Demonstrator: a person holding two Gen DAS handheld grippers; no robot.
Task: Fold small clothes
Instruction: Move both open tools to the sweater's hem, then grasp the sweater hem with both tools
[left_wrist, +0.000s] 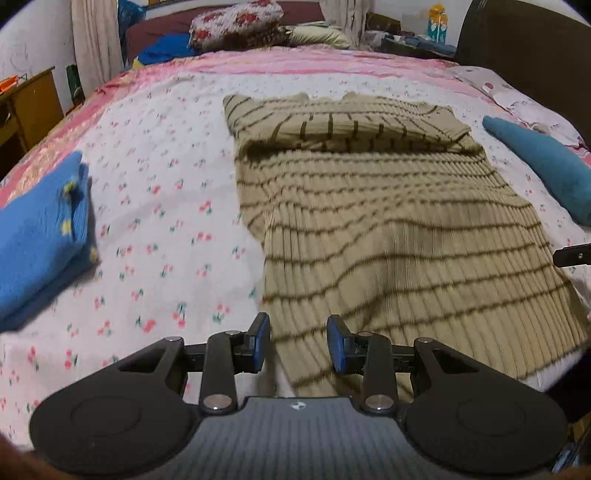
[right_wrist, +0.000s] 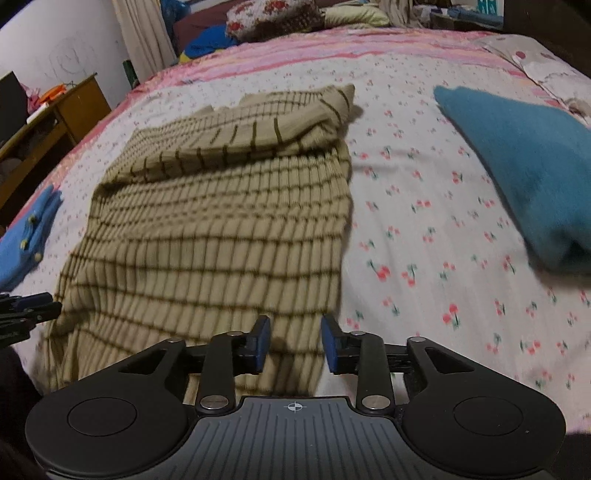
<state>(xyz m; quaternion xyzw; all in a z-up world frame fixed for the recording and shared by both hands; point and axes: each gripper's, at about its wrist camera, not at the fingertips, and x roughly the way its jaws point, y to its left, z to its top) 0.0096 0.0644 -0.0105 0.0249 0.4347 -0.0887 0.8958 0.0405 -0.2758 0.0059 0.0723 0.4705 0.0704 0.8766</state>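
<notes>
Tan ribbed sweater w/ dark stripes lies mid-bed on the floral sheet, top part folded down over the body. Left of sweater: folded blue knit w/ yellow dots. Right of it: teal fuzzy garment, well apart. Left tool over sweater's near left corner, jaws partly apart, prob. nothing gripped, blurry tho. Right tool at near right edge, jaws partly apart, not pinching cloth.

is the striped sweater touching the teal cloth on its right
Apart. The right wrist view shows a bare strip of floral sheet between the striped sweater and the teal cloth.
</notes>
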